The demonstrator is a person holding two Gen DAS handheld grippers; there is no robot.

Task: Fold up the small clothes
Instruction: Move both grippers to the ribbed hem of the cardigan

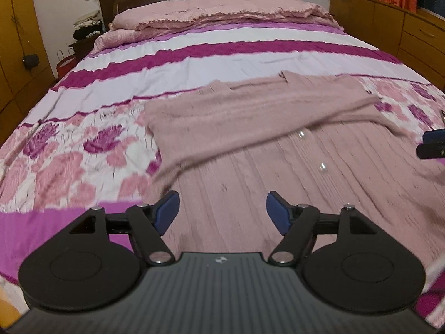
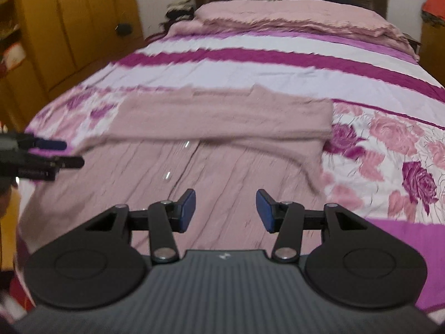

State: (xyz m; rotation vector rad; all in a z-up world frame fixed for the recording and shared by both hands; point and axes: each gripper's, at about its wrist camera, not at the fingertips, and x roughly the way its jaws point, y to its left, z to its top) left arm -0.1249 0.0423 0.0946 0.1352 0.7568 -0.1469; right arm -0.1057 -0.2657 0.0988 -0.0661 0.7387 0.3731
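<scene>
A pink sweater (image 1: 278, 128) lies flat near the bed's (image 1: 194, 64) foot edge, sleeves folded across. Both the left hand-held gripper (image 1: 222, 213) and right hand-held gripper (image 2: 225, 210) hover above it, jaws apart, empty.

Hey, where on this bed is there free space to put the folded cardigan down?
The widest free patch is the striped band of the bedspread, between the cardigan and the pink quilt at the headboard. Floral stretches lie free left and right of the cardigan. The near middle is crowded: the cardigan and both open grippers, left and right.
</scene>
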